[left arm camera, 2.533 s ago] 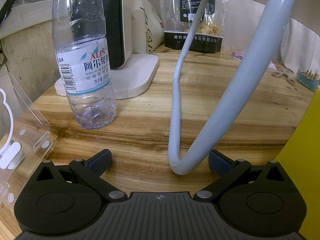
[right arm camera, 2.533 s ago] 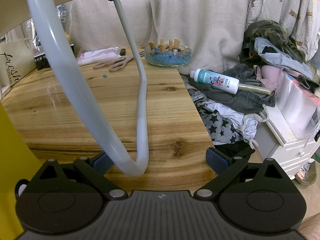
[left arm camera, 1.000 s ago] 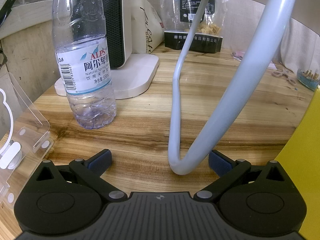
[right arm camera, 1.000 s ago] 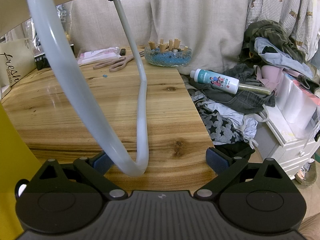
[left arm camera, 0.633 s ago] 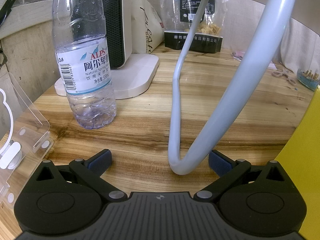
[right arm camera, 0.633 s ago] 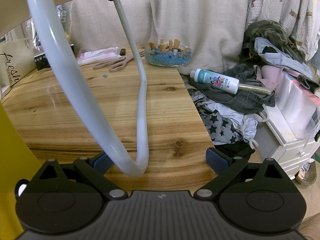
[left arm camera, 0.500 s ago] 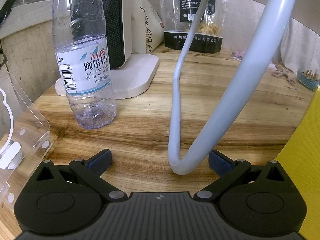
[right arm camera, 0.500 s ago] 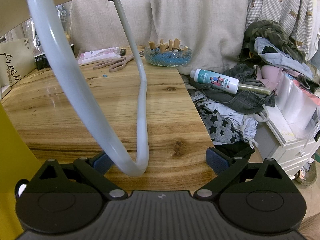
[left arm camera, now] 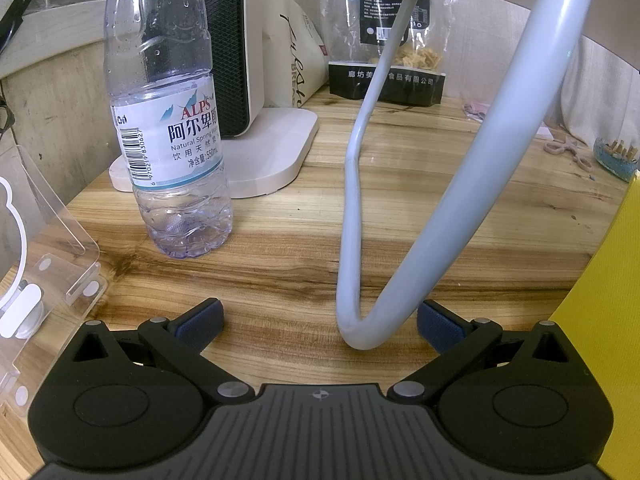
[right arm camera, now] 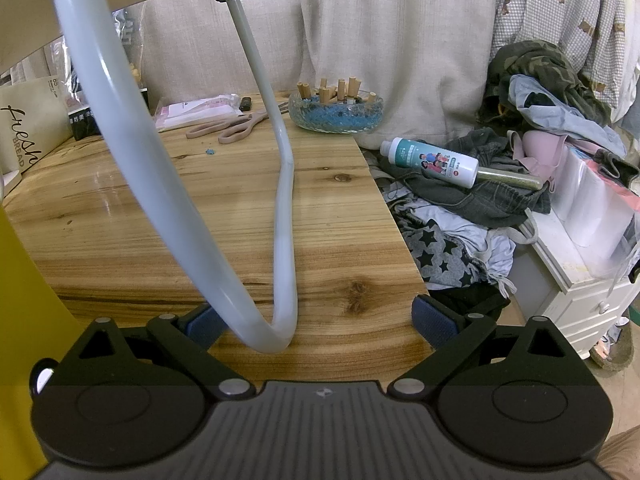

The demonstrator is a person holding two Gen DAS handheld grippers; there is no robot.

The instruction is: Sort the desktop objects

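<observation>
A clear ALPS water bottle (left arm camera: 172, 128) stands upright on the wooden desk (left arm camera: 280, 248), ahead and left of my left gripper (left arm camera: 320, 318), which is open and empty. A white bent tube (left arm camera: 352, 200) loops down between its fingers without being gripped. My right gripper (right arm camera: 316, 318) is open and empty near the desk's front right edge, with the same tube (right arm camera: 284, 220) looping beside its left finger. Beige scissors (right arm camera: 228, 126) and a glass bowl with cigarette butts (right arm camera: 336, 110) lie at the far end of the desk (right arm camera: 120, 220).
A white heater with a flat base (left arm camera: 256, 152) stands behind the bottle. A clear acrylic stand (left arm camera: 44, 240) is at the left. A bread bag (left arm camera: 296, 56) and a snack bag (left arm camera: 396, 40) stand at the back. Clothes and a teal-labelled bottle (right arm camera: 430, 162) lie right of the desk.
</observation>
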